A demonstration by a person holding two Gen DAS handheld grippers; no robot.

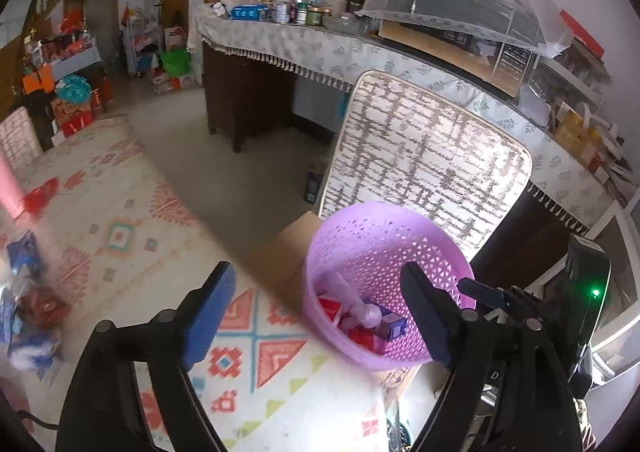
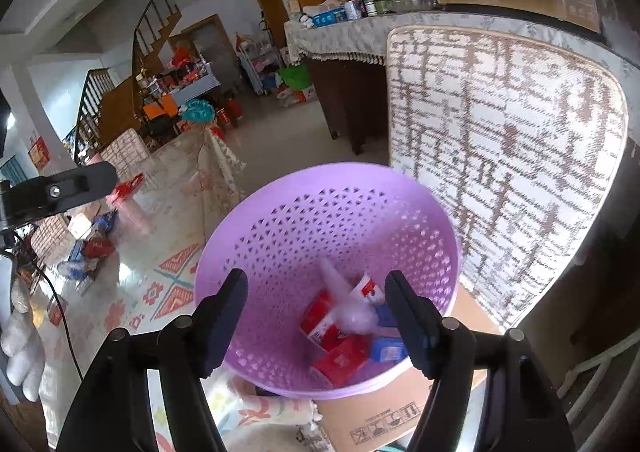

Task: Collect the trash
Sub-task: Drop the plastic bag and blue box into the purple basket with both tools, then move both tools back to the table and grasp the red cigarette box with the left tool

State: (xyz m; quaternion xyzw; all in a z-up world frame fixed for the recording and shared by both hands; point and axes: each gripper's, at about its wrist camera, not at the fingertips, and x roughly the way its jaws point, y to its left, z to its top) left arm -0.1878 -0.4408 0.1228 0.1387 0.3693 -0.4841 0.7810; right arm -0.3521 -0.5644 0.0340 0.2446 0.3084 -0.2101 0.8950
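Observation:
A purple perforated basket [image 1: 384,248] stands on a cardboard box [image 1: 284,252] off the edge of the table. Inside it lie red packs [image 2: 340,360], a blue pack [image 2: 386,348] and a pale, motion-blurred wad [image 2: 356,316]. My left gripper [image 1: 320,272] hangs open beside the basket's near rim, with nothing between its blue pads. My right gripper [image 2: 317,280] is open above the basket's mouth; the wad lies below and between its fingers, untouched. More wrappers, red and blue [image 1: 36,304], lie on the patterned tablecloth [image 1: 120,236] to the left and show again as a pile of wrappers [image 2: 94,246].
A chair back with a woven brown-and-white cover [image 1: 424,164] rises right behind the basket. A long counter [image 1: 296,48] with jars and a mesh food cover runs along the back. A pink cup [image 1: 8,188] stands at the table's left. Bare floor lies between table and counter.

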